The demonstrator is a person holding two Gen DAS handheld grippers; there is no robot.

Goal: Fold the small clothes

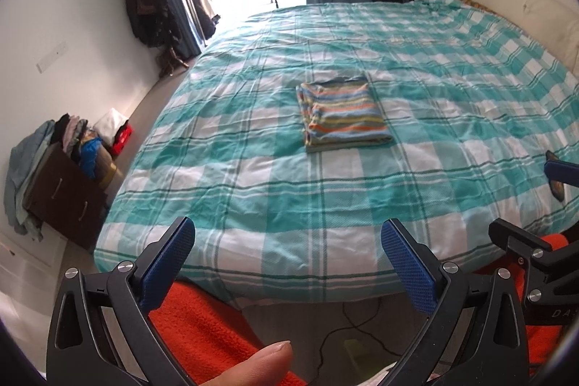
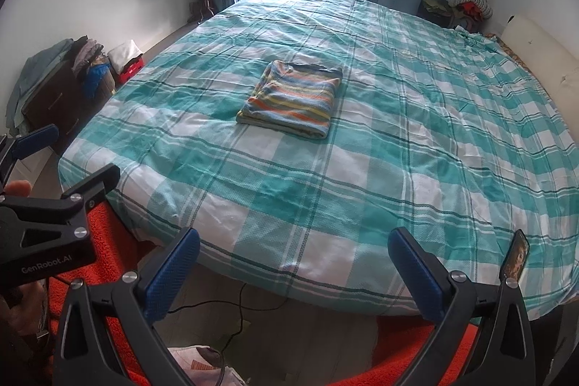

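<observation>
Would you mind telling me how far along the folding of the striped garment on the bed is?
Done: the striped garment lies folded into a neat rectangle on the checked bedspread. In hand: nothing; the left gripper and right gripper are both open, empty and held back over the bed's near edge. Left: no other loose small garment shows on the bed, so the folding looks finished.

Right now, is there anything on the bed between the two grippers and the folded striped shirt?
Nothing visible. Only bare checked bedsheet lies between the open left gripper, the open right gripper and the folded striped shirt.
</observation>
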